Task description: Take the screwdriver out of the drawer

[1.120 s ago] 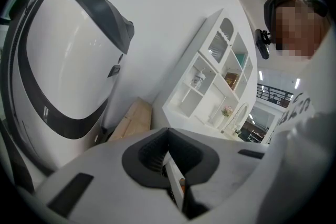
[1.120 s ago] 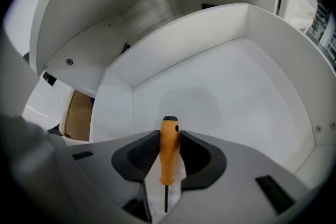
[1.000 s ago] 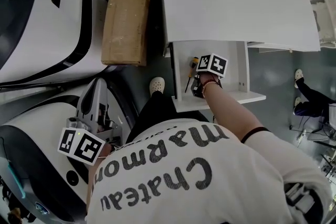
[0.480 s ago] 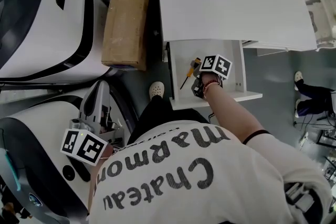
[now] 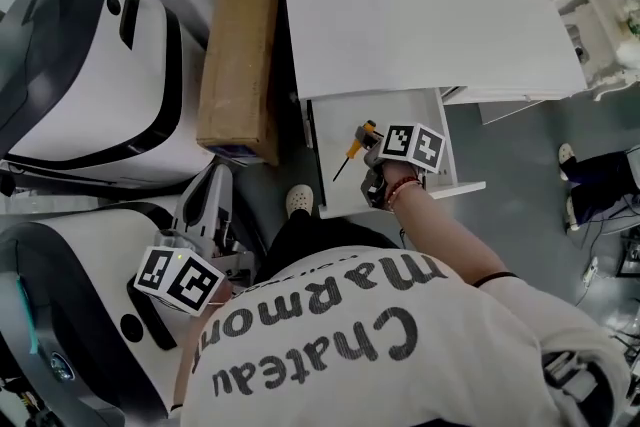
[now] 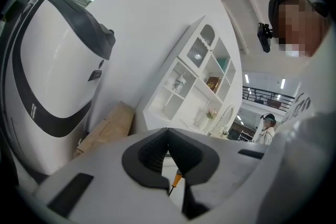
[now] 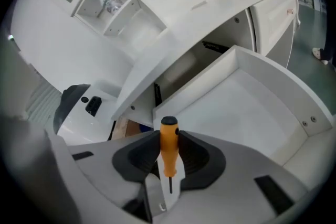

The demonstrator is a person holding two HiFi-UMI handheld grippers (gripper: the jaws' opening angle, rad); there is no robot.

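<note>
A screwdriver (image 7: 168, 150) with an orange handle and a thin dark shaft stands between the jaws of my right gripper (image 7: 168, 136), which is shut on the handle. In the head view the screwdriver (image 5: 353, 145) hangs over the open white drawer (image 5: 435, 120), with the right gripper (image 5: 372, 155) and its marker cube just right of it. The drawer floor (image 7: 252, 107) under it shows bare. My left gripper (image 6: 168, 131) is shut on nothing, low at the left beside my body (image 5: 180, 280). Through the gap below its pads the screwdriver (image 6: 176, 181) shows far off.
A white desk top (image 5: 420, 5) covers the drawer. A brown cardboard box (image 5: 238, 55) leans left of the desk. Large white-and-black machines (image 5: 90, 65) fill the left side. A white shelf unit (image 6: 194, 81) stands behind. Another person's legs (image 5: 600, 180) are at the right.
My right gripper has risen with the screwdriver, lifting it off the drawer floor. The left gripper has shifted a little up and to the right.
</note>
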